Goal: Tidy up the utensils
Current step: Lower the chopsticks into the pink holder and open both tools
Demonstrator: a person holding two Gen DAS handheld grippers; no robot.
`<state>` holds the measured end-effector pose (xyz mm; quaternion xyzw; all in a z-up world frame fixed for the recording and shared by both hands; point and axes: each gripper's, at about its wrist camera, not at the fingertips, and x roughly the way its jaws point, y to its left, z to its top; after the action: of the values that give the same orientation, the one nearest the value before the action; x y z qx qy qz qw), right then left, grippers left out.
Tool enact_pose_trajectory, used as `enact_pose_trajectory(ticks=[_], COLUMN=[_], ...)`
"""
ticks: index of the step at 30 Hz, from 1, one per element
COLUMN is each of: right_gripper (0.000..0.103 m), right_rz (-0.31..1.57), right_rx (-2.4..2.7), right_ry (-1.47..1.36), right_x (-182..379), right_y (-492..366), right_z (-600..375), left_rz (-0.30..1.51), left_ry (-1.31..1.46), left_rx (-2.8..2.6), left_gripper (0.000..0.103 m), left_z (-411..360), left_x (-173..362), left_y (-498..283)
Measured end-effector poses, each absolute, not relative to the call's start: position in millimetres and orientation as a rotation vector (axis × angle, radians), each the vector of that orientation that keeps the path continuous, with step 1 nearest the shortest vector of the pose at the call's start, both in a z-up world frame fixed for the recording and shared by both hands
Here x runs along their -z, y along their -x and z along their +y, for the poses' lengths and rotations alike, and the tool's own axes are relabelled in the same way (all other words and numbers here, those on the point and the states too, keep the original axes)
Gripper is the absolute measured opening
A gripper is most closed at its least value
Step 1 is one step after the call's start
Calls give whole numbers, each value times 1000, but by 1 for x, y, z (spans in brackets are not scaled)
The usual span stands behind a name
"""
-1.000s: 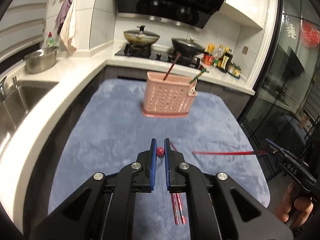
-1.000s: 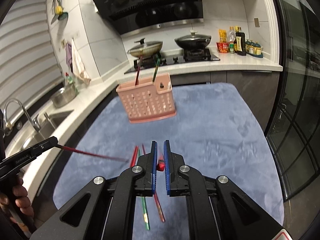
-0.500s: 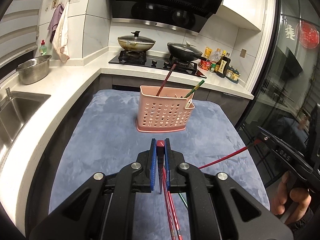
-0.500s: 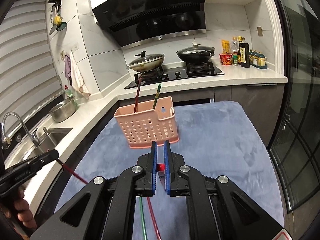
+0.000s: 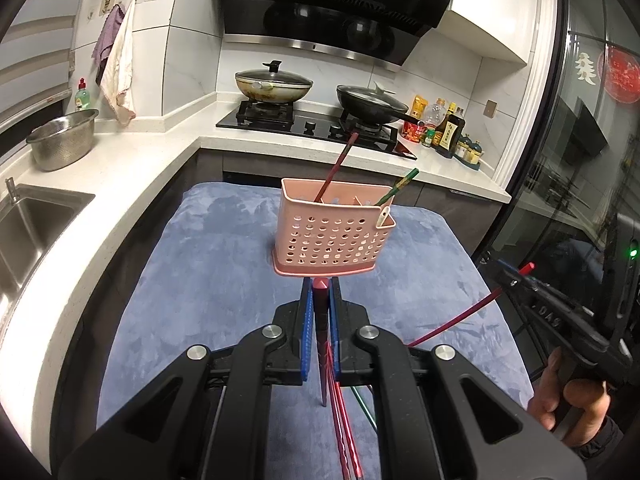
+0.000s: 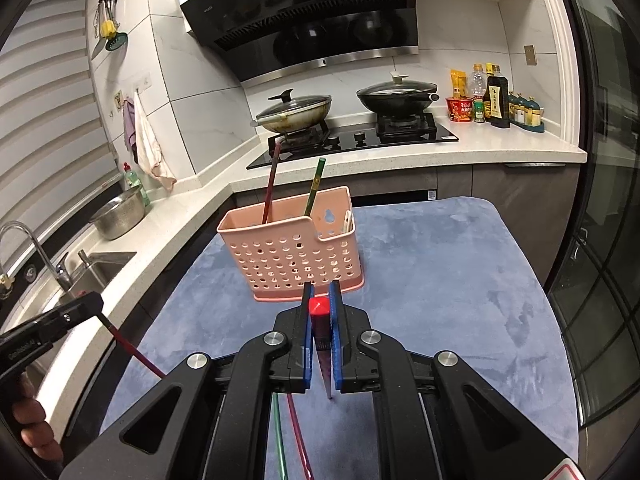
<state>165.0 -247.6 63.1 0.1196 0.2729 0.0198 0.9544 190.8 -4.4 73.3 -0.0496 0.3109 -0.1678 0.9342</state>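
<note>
Holding one red chopstick in my left gripper and another red chopstick in my right gripper, both pinched tight, I am bringing them toward the pink basket mid-mat; next I think I must tip them in.

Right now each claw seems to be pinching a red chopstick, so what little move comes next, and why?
Probably carry the left gripper forward and up over the pink basket. It is shut on a red chopstick, the right gripper likewise, and the basket, already holding two chopsticks, stands just ahead on the blue mat.
</note>
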Motion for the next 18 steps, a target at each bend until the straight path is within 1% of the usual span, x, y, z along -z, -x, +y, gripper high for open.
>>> enact_pose_trajectory(ticks=[3,7,14,18], right_gripper=[7,7,7,7], right_rz=[537,475,336,285], right_rx=[-57,-83,-124,-120], right_ry=[-252,-245,-297,-335], right_x=[-79,-114,-182,-201], right_y=[-166,-175,-216,-247], right_z=[-249,-252,-261,-265], left_rz=[621,583,450,361], left_ry=[91,78,82,64], left_rx=[348,354,359,350], left_gripper=[7,7,7,7], left_z=[-6,-8,-9,-17], left_x=[-83,-106,-175,-206], left_y=[-196,-208,-246,-270])
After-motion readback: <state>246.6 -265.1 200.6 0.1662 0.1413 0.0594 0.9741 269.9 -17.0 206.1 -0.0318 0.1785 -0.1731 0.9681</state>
